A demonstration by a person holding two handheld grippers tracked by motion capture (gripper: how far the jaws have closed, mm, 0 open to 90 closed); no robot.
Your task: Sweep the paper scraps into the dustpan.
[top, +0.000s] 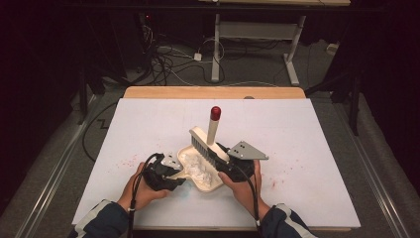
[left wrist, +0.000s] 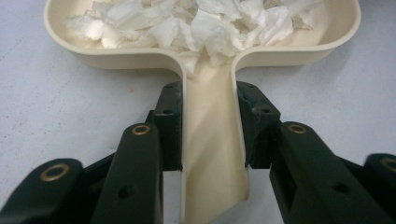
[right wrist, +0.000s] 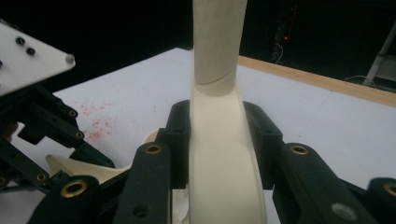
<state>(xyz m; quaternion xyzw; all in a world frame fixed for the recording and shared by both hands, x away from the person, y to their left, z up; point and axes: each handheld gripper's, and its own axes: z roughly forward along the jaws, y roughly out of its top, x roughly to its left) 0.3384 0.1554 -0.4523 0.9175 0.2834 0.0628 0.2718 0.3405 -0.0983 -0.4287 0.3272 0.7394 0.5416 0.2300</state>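
Observation:
A cream dustpan [top: 210, 186] lies on the white table, with crumpled white paper [top: 197, 167] piled in it. My left gripper [top: 172, 171] is shut on the dustpan's handle [left wrist: 212, 140], one black pad [left wrist: 169, 119] pressed against each side. The paper [left wrist: 205, 23] fills the pan [left wrist: 121, 58] ahead of it. My right gripper [top: 225, 157] is shut on the cream brush [right wrist: 217, 116]. The brush's bristles [top: 203, 148] hang over the pan's far edge, and its red-tipped handle [top: 215, 113] points up and away. The left gripper [right wrist: 51, 130] is close beside the right one.
The white sheet [top: 307, 139] covers the table, with a wooden strip [top: 213, 92] at its far edge. Red specks [top: 126, 161] dot the sheet left of the pan, and more [top: 289, 166] lie to its right. Cables and the legs of another desk [top: 216, 54] stand on the floor beyond.

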